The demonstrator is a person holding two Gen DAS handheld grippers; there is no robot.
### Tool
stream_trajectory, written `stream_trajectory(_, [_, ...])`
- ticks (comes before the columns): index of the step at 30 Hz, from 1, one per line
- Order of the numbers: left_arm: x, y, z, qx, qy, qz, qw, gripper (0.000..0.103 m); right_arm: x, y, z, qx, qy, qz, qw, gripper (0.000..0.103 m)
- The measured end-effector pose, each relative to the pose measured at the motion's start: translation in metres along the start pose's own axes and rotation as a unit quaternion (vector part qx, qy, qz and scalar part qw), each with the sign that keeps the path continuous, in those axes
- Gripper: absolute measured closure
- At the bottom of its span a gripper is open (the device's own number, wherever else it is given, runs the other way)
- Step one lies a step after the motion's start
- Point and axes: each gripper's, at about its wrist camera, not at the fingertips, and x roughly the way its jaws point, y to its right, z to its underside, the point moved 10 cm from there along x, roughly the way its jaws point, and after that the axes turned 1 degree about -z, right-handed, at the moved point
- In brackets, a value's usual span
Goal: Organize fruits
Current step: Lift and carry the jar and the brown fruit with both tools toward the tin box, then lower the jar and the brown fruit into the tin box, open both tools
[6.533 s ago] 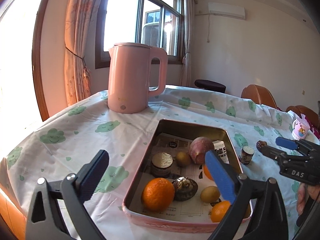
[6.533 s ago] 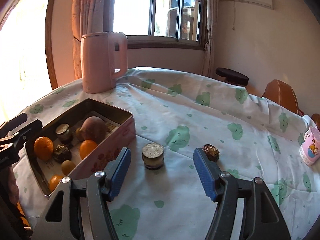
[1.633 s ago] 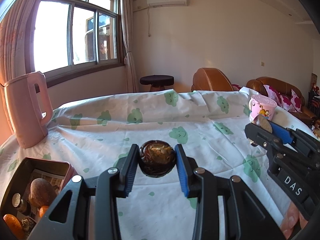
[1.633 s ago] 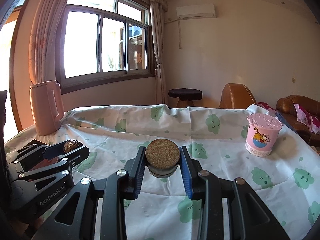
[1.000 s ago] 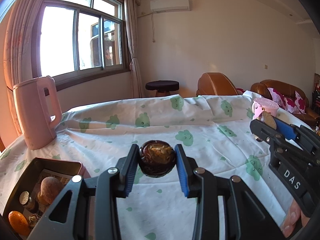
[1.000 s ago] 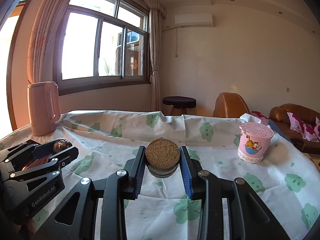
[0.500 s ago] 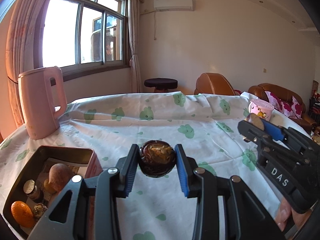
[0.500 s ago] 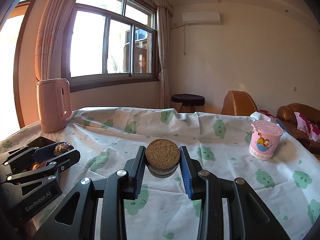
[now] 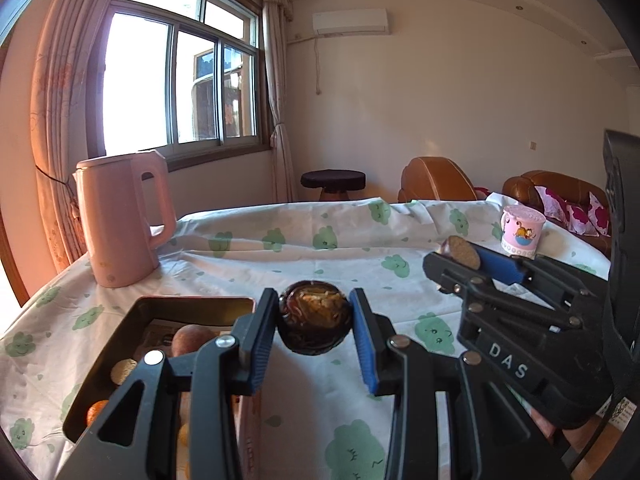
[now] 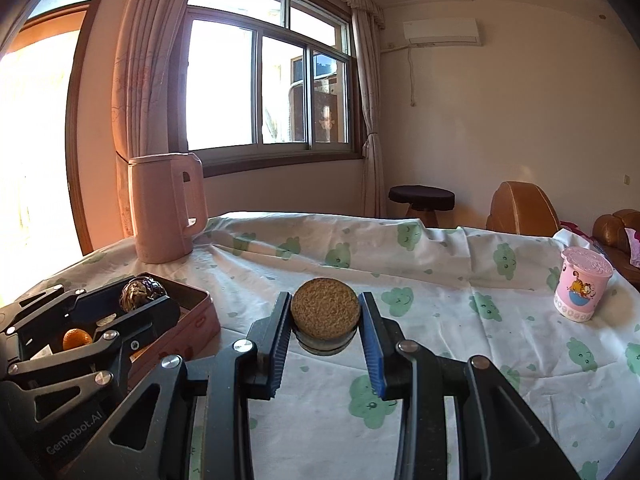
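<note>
My left gripper (image 9: pixel 314 330) is clenched on a dark round shell-like piece (image 9: pixel 314 320), pinched at its widest girth between the blue pads, and my right gripper (image 10: pixel 324 322) grasps a small cork-topped jar (image 10: pixel 324 316) by its sides just under the cork. Both loads ride clear above the clouded tablecloth (image 10: pixel 460 320).

I judge the step in hand to be carrying both to the tin tray (image 9: pixel 132 320). To do it well I should keep each wrist level so the cork stays up, bring one gripper over the tray at a time, lower until the piece nearly meets a bare patch of the paper lining, and only then let go, avoiding the oranges (image 10: pixel 76 338) and the reddish fruit (image 9: pixel 192 338) already inside.

From my left gripper the tray lies near, at about eight o'clock; from my right, at nine o'clock. Farther off, the pink kettle (image 10: pixel 166 208) stands at eleven o'clock, and the pink cup (image 10: pixel 582 288) at two.
</note>
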Motion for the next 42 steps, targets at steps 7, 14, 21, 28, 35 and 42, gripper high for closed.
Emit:
stream_trajectory(7, [-0.005, -0.015, 0.005, -0.001, -0.006, -0.009, 0.9999, 0.065, 0.000, -0.031, -0.004, -0.010, 0.001, -0.024, 1.000, 0.068])
stream_trajectory(14, [-0.005, -0.039, 0.010, -0.013, -0.011, -0.029, 0.9994, 0.065, 0.002, -0.051, -0.008, -0.021, 0.001, -0.035, 0.999, 0.068])
stream_trajectory(21, [-0.006, -0.064, 0.013, -0.029, -0.013, -0.046, 0.9984, 0.065, 0.006, -0.066, -0.011, -0.027, 0.001, -0.047, 0.999, 0.068])
stream_trajectory(28, [-0.008, -0.083, 0.016, -0.039, -0.013, -0.061, 0.9973, 0.065, 0.006, -0.083, -0.013, -0.039, 0.002, -0.058, 0.998, 0.068])
stream_trajectory(35, [-0.006, -0.110, 0.020, -0.054, -0.021, -0.086, 0.9946, 0.065, 0.010, -0.097, -0.017, -0.049, 0.000, -0.067, 0.997, 0.068])
stream_trajectory(42, [-0.004, -0.135, 0.026, -0.070, -0.028, -0.105, 0.9916, 0.065, 0.017, -0.116, -0.017, -0.062, -0.005, -0.078, 0.995, 0.068])
